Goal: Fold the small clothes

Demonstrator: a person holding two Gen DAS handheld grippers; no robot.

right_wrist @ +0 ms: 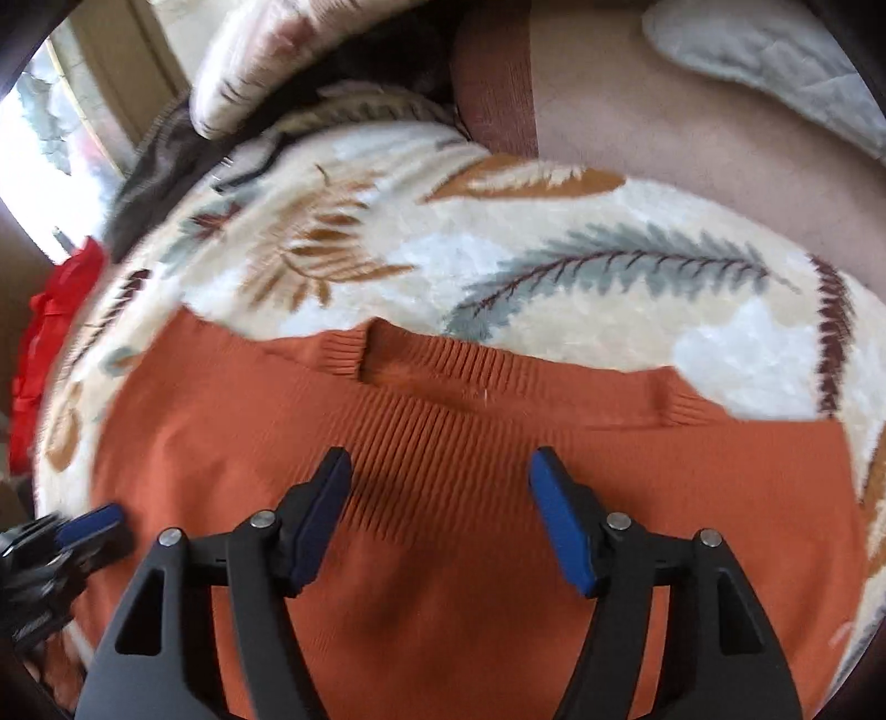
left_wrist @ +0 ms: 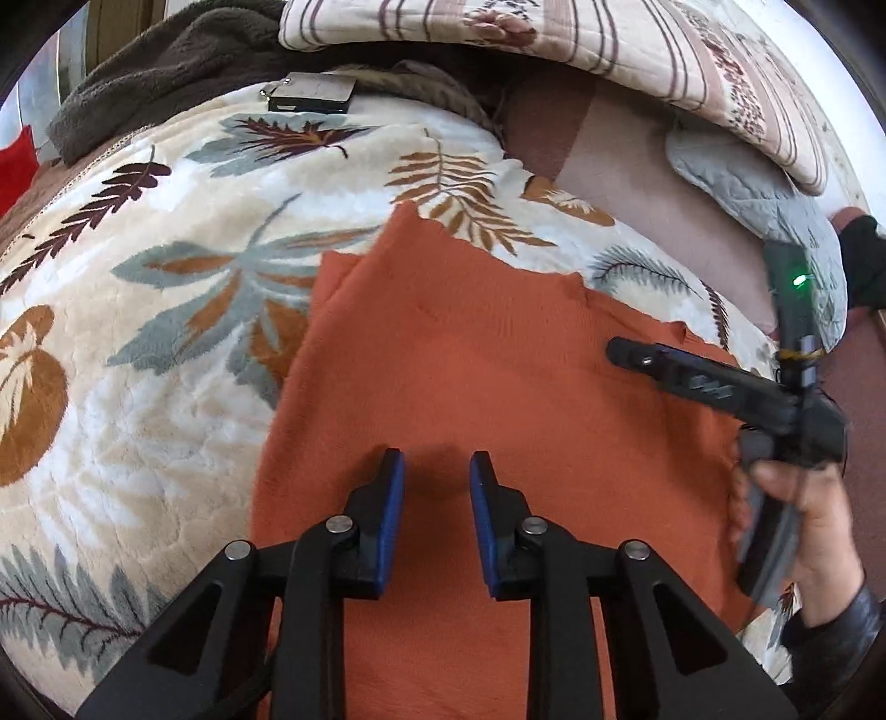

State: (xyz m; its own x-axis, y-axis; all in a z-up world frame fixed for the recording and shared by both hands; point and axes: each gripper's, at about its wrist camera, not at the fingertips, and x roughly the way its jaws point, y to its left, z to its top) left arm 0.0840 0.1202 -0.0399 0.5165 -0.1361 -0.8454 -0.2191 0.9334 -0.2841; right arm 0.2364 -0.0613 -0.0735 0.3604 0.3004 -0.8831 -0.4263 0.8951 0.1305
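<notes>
The orange sweater point(left_wrist: 476, 387) lies flat on the leaf-print blanket point(left_wrist: 166, 310), both the left claw point(left_wrist: 437, 471) and right claw point(right_wrist: 440, 471) released and empty above it, so the next fold calls for gripping an edge.

A home bedroom: plush leaf-print blanket point(left_wrist: 166, 343) spread over a bed ahead of the claw, striped quilt point(left_wrist: 609, 44) and brown fleece throw point(left_wrist: 166, 72) heaped beyond
</notes>
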